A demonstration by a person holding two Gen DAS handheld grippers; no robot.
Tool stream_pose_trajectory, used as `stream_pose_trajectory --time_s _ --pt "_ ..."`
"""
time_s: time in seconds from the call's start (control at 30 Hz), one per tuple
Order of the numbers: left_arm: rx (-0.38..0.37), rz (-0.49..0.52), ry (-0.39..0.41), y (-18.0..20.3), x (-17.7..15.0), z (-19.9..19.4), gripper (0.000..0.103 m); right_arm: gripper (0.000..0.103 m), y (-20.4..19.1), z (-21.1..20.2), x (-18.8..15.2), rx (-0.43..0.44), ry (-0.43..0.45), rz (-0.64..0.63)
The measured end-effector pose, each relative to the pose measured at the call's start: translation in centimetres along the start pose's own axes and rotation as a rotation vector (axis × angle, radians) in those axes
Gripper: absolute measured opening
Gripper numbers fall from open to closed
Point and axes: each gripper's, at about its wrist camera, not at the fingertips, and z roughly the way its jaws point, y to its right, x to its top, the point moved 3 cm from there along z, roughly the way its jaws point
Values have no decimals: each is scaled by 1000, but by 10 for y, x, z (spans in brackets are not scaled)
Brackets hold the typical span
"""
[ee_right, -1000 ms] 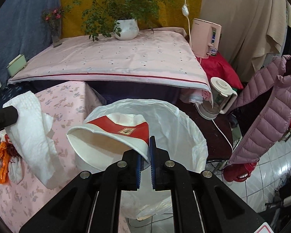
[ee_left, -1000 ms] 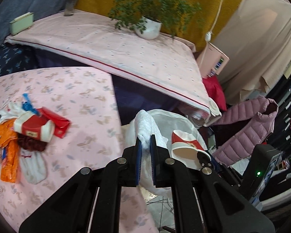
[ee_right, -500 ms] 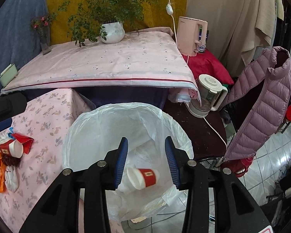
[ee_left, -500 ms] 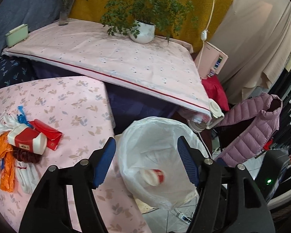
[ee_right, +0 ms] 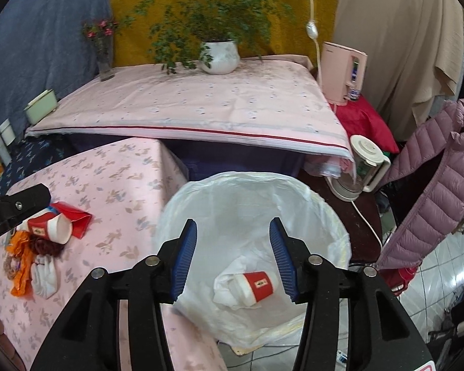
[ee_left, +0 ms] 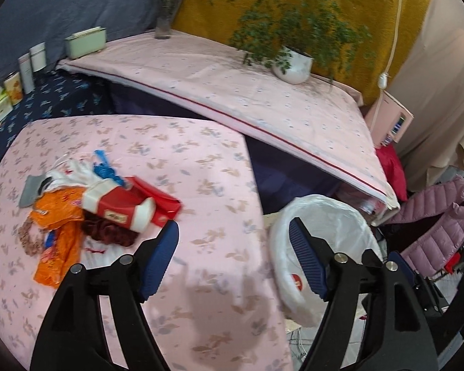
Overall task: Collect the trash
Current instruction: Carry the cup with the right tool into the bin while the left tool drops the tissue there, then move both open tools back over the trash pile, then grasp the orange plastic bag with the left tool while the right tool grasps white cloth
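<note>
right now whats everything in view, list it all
bin bag: 1, white, beside the table
cup in bag: 1, red and white, on its side
tissue: 1, white, in bag under that cup
table: 1, pink floral cloth
cup on table: 1, red and white, on its side in the trash pile
red packet: 1, beside that cup
orange wrapper: 1, crumpled, in pile
blue scrap: 1, far side of pile
potted plant: 1, white pot, back table
vase: 1, pink flowers, back table
kettle: 1, clear and white, low stand
jacket: 1, mauve, hanging at right
left gripper: black, blue pads, jaws opening, empty
right gripper: same, over bag, jaws opening, empty
</note>
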Motion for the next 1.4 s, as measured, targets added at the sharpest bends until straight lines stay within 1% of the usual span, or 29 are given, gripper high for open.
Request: stream_pose_trajectory --time_s 0.13,0.3,0.37,0.47,0.63,0.7,0.73,0.77,0.97,1.13,1.23,1.27,1.4 --pt "53 -32 3 -31 -4 -3 73 52 -28 -5 -1 39 3 -39" --pt "121 -83 3 -73 -11 -9 76 53 -62 -9 -5 84 -6 -88" --pt "143 -101 3 -89 -14 -12 80 53 -76 -11 -8 103 -10 -108" --pt "179 -138 4 -115 -20 -15 82 54 -94 -14 -11 124 -11 -137" --pt "227 -192 -15 -156 -33 -17 86 59 -124 -19 -17 166 -14 -174" --pt "239 -216 -32 -171 -40 -15 87 59 -135 -19 -20 180 -19 -188" --pt "245 -232 -48 -180 -44 -14 90 60 -142 -19 -23 190 -25 -196" --pt "250 -247 -58 -187 -48 -12 91 60 -148 -18 -26 200 -34 -204" --pt "280 -311 -124 -221 -71 2 91 60 -187 -10 -47 269 -92 -248" --pt "276 -339 -158 -235 -79 12 90 60 -215 1 -64 320 -146 -270" --pt "262 -350 -172 -240 -81 18 87 60 -229 10 -73 325 -172 -285" --pt "256 -352 -176 -241 -80 20 83 60 -232 14 -76 326 -181 -289" --pt "239 -360 -204 -244 -83 29 75 60 -243 29 -84 333 -223 -290"
